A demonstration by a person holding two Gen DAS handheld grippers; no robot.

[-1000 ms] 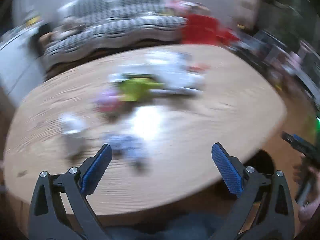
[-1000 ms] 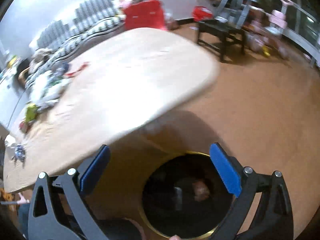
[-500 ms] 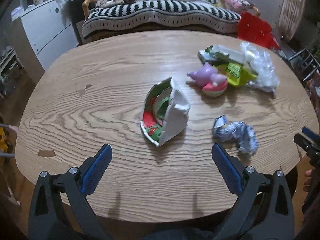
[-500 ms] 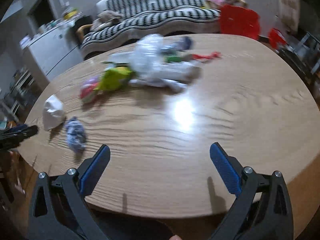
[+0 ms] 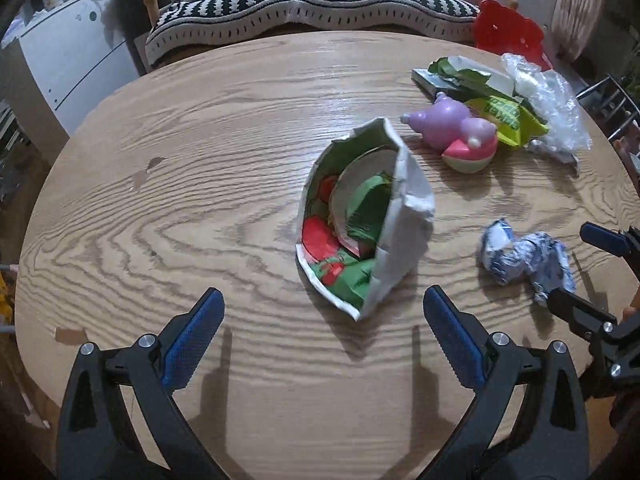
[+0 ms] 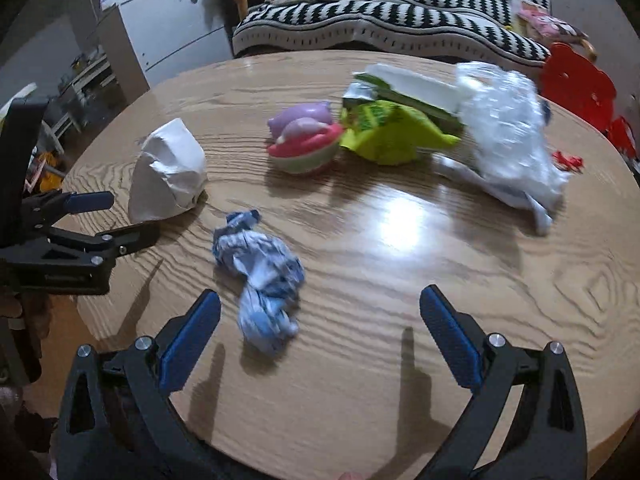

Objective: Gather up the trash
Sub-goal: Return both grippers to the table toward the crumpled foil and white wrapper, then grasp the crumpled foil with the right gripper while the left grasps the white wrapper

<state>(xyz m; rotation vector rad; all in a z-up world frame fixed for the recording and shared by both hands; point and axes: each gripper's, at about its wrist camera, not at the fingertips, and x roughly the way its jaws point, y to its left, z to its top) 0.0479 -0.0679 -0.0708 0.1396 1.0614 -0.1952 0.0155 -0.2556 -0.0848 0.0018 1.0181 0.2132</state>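
Note:
A folded paper bowl point(image 5: 362, 220) with red and green print lies mid-table; its white back point(image 6: 168, 172) faces the right wrist view. My left gripper point(image 5: 320, 332) hovers open just short of it, empty. A crumpled blue-white wrapper point(image 5: 524, 260) point(image 6: 260, 268) lies to the right. My right gripper point(image 6: 316, 332) is open and empty, with the wrapper near its left finger. Farther back sit a purple and pink toy point(image 5: 460, 136) point(image 6: 306, 140), a lime-green packet point(image 5: 504, 120) point(image 6: 388, 132), a green-white carton point(image 5: 460, 76) and a clear plastic bag point(image 5: 548, 100) point(image 6: 508, 140).
The round wooden table point(image 5: 200, 208) point(image 6: 480, 280) holds everything. Behind it stand a striped sofa point(image 5: 304, 4), a white cabinet point(image 5: 72, 56) and a red plastic chair point(image 5: 508, 36) point(image 6: 576, 88). The right gripper's fingers point(image 5: 600, 236) show at the left view's right edge.
Both grippers have swung toward the table and closed in on the trash. The right one earlier looked down into a dark bin on the floor and now faces the blue-white wrapper.

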